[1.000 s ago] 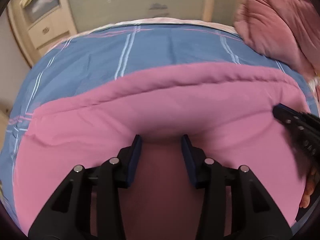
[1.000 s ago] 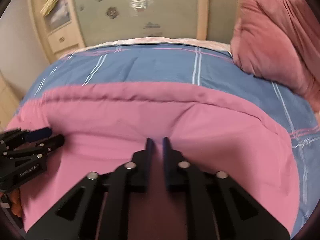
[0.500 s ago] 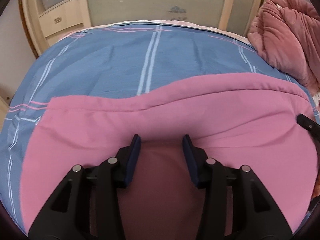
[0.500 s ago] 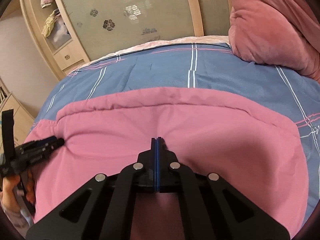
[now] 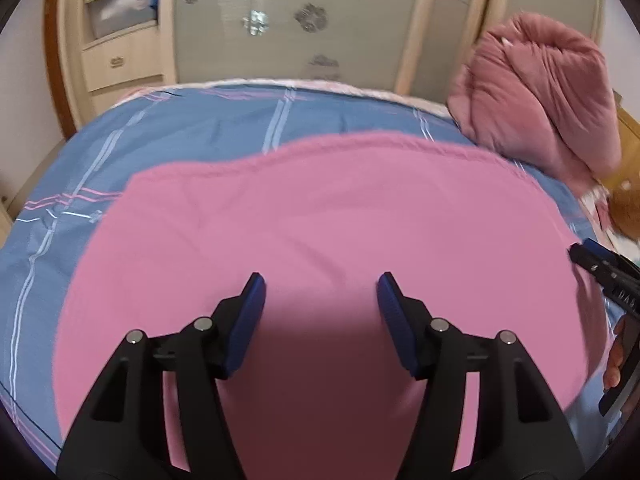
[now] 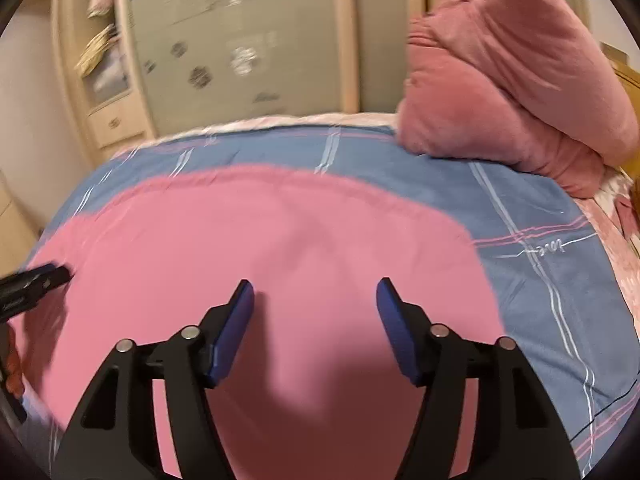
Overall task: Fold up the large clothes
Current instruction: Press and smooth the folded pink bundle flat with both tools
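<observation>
Pink garment (image 5: 320, 220) flat under both tools (image 5: 320, 292), w/ jaws apart.

This is a bedroom in a home: a big bed (image 5: 200, 140) with a blue striped cover, a puffy pink blanket (image 6: 512, 80) piled up, and a tall wardrobe (image 5: 280, 20) behind

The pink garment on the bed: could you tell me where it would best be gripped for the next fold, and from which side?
Probably at the far hem of the pink garment, near its two corners, one gripper each. It lies flat on the blue bedspread with that edge slightly raised, so fingers can slide under it from the far side. Both the left gripper and right gripper are open above the cloth.
</observation>
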`<state>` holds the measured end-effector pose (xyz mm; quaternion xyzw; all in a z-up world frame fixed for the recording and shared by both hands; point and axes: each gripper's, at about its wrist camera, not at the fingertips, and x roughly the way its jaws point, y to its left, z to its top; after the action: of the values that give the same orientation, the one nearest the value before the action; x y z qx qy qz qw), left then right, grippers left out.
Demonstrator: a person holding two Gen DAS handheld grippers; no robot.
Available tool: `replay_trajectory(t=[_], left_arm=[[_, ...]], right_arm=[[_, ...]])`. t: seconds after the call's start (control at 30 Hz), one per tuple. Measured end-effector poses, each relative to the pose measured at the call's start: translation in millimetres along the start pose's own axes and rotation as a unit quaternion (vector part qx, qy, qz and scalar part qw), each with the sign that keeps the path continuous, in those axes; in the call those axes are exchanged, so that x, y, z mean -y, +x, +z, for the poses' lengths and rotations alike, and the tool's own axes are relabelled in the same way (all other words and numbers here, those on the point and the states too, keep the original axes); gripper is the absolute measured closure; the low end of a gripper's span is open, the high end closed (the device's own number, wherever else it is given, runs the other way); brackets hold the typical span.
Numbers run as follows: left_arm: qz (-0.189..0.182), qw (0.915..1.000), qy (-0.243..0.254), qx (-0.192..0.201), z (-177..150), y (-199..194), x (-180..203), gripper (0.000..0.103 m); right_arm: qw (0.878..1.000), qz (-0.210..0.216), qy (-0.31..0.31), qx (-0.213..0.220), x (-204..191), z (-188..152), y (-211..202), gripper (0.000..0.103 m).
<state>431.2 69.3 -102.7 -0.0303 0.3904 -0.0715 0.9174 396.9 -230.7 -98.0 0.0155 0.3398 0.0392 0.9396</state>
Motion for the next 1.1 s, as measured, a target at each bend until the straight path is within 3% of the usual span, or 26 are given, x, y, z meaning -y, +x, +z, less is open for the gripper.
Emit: replay_trajectory(t=[0.07,0.1,0.2,0.3,0.4,0.5,0.57,0.63,0.73,0.8,0.93,1.0,1.1], left_arm=[[0.005,0.9999,0.001,-0.012,-4,9,-1,0.041],[0.006,0.9998,-0.003,-0.017,-5,12,-4,0.041],[0.009,0.9993,-0.018,-0.03,-4,23,-21,0.041],[0.04,0.9989,0.001,-0.024,-8,32,-33,0.041],[0.023,0.9993,-0.017,-0.026,-11,38,-44,0.041],[0.053,0.9983,-0.004,-0.023,-13,41,-34,0.041],[0.069,0.9975,-0.003,-0.016,-11,29,-28,0.043],[0.057,0.9984,-0.002,0.007,-17,0,-23,0.045],[0.036,0.9982,0.025,0.039,-34,-39,-13,0.037],[0.036,0.9979,0.031,0.044,-45,-51,-15,0.034],[0.014,0.9999,-0.009,0.002,-57,-34,-35,0.033],[0.0,0.9997,-0.02,-0.016,-61,-20,-42,0.032],[0.02,0.9995,-0.008,-0.024,-62,-8,-35,0.032]], right_arm=[[0.999,-0.018,-0.026,-0.016,-5,-8,9,0.036],[0.999,-0.026,-0.029,-0.02,-3,-10,14,0.029],[0.999,-0.033,0.001,-0.033,18,-14,29,0.016],[0.999,-0.028,0.019,-0.04,37,-20,41,0.012],[0.998,-0.022,0.032,-0.04,43,-25,46,0.011],[0.998,-0.037,0.024,-0.04,38,-29,51,0.008],[0.998,-0.038,0.037,-0.042,39,-25,46,0.009],[0.998,-0.034,0.057,-0.022,39,-26,24,0.016],[0.998,0.031,0.055,0.012,22,-41,-26,0.017],[0.998,0.057,0.038,0.009,7,-53,-41,0.017],[0.999,0.031,-0.019,-0.026,-20,-71,-28,0.016],[0.998,0.037,-0.006,-0.04,-20,-73,-16,0.016],[0.998,0.032,-0.008,-0.052,-22,-73,-4,0.015]])
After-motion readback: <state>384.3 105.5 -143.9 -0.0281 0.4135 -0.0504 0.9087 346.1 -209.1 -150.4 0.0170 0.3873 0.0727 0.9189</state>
